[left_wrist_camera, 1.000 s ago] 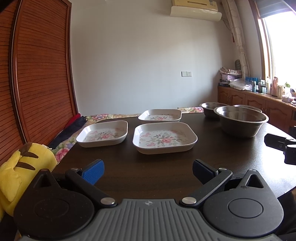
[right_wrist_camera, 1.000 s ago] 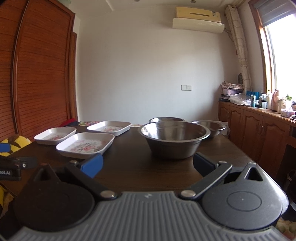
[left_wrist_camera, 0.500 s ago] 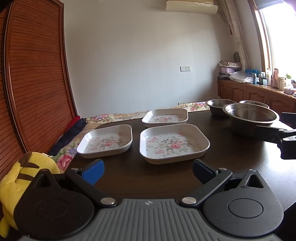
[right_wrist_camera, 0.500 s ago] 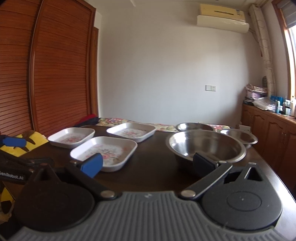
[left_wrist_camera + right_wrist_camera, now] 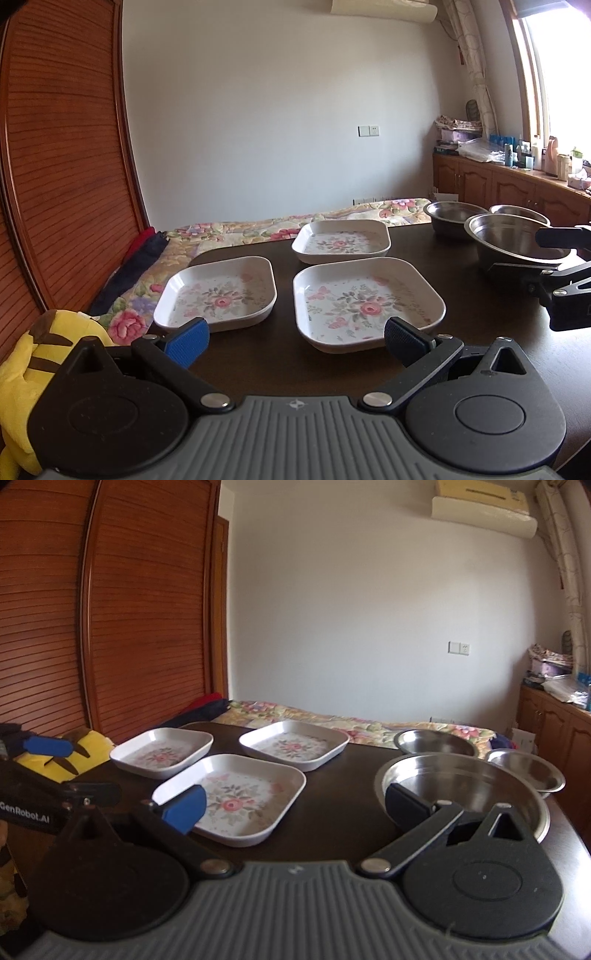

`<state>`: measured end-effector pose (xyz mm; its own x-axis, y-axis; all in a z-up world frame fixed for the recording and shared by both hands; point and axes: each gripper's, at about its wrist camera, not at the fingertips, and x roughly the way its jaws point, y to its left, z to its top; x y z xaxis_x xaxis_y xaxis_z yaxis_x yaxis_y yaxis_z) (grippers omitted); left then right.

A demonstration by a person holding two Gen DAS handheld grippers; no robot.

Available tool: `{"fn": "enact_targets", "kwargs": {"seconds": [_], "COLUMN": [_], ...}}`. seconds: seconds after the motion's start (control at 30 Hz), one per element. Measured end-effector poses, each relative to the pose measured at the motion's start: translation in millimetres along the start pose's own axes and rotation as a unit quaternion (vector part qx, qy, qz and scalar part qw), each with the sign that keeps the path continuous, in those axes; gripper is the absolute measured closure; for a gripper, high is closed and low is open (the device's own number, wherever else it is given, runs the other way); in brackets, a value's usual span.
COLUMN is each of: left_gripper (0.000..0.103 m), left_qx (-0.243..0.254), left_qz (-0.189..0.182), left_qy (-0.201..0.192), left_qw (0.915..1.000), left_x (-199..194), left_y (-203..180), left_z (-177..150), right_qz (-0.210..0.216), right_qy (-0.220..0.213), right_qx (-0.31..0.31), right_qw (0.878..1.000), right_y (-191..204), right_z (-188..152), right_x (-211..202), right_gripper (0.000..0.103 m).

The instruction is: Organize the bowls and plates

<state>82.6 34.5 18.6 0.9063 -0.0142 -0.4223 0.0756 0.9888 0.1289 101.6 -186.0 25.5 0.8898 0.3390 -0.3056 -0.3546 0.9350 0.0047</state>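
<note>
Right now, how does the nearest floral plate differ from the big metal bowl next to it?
The nearest floral plate is square, shallow and white with a pink flower print; the big metal bowl is round, deeper and plain shiny steel. The plate lies in front of the left gripper, the bowl in front of the right gripper. Both sit upright and empty on the dark table, ungrasped.

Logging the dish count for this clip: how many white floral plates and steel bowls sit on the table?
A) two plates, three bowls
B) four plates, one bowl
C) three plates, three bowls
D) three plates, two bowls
C: three floral plates lie separately, and three steel bowls stand to their right.
</note>
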Motion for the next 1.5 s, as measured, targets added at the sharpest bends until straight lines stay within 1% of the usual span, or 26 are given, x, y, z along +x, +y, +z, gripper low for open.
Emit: {"fn": "enact_targets", "kwargs": {"seconds": [0.07, 0.1, 0.13, 0.2, 0.33, 0.4, 0.47, 0.53, 0.6, 0.67, 0.73, 0.77, 0.8, 0.83, 0.97, 1.0, 1.17, 1.5], "left_gripper": [0.003, 0.004, 0.005, 0.01, 0.016, 0.023, 0.027, 0.032, 0.04, 0.043, 0.047, 0.05, 0.052, 0.052, 0.059, 0.06, 0.063, 0.065], "left_qx": [-0.003, -0.004, -0.005, -0.005, -0.005, -0.005, -0.009, -0.019, -0.021, -0.018, -0.018, -0.018, -0.019, -0.02, -0.019, -0.018, -0.018, -0.013], "left_qz": [-0.006, -0.009, -0.011, -0.015, -0.023, -0.027, -0.035, -0.045, -0.049, -0.048, -0.052, -0.055, -0.057, -0.06, -0.065, -0.066, -0.071, -0.084], "left_qy": [0.008, 0.012, 0.016, 0.023, 0.034, 0.038, 0.04, 0.046, 0.051, 0.054, 0.058, 0.062, 0.065, 0.067, 0.074, 0.077, 0.085, 0.091], "left_qw": [0.9999, 0.9999, 0.9998, 0.9996, 0.9991, 0.9989, 0.9985, 0.9978, 0.9973, 0.9972, 0.9968, 0.9964, 0.9961, 0.9958, 0.9949, 0.9947, 0.9937, 0.9922], "left_x": [7, 11, 14, 22, 35, 40, 46, 52, 58, 64, 70, 73, 76, 78, 86, 88, 95, 99], "left_y": [3, 4, 6, 7, 11, 12, 14, 18, 19, 20, 21, 21, 22, 22, 23, 24, 26, 24], "left_z": [2, 3, 4, 5, 8, 9, 10, 10, 12, 13, 15, 15, 16, 16, 16, 15, 13, 12], "right_qz": [0.011, 0.015, 0.02, 0.031, 0.044, 0.051, 0.057, 0.063, 0.069, 0.067, 0.067, 0.07, 0.074, 0.074, 0.069, 0.069, 0.064, 0.043], "right_qy": [0.011, 0.016, 0.023, 0.036, 0.054, 0.064, 0.078, 0.092, 0.105, 0.107, 0.112, 0.115, 0.116, 0.115, 0.118, 0.12, 0.128, 0.144], "right_qx": [0.003, 0.004, 0.005, 0.007, 0.003, 0.001, 0.003, 0.013, 0.024, 0.017, 0.011, 0.013, 0.012, 0.007, -0.016, -0.019, -0.041, -0.066], "right_qw": [1.0, 1.0, 1.0, 0.999, 0.998, 0.997, 0.995, 0.994, 0.992, 0.992, 0.991, 0.991, 0.99, 0.991, 0.991, 0.99, 0.989, 0.986], "right_y": [-2, -3, -4, -6, -5, -5, -6, -10, -13, -12, -11, -11, -10, -8, -4, -3, 5, 11], "right_z": [2, 3, 3, 5, 7, 8, 9, 11, 11, 12, 14, 15, 16, 17, 18, 18, 16, 9], "right_x": [9, 13, 18, 26, 40, 45, 53, 62, 69, 74, 77, 78, 79, 79, 85, 87, 93, 101], "right_gripper": [0.002, 0.006, 0.013, 0.014, 0.017, 0.02, 0.022, 0.028, 0.032, 0.034, 0.038, 0.04, 0.041, 0.041, 0.047, 0.049, 0.055, 0.056]}}
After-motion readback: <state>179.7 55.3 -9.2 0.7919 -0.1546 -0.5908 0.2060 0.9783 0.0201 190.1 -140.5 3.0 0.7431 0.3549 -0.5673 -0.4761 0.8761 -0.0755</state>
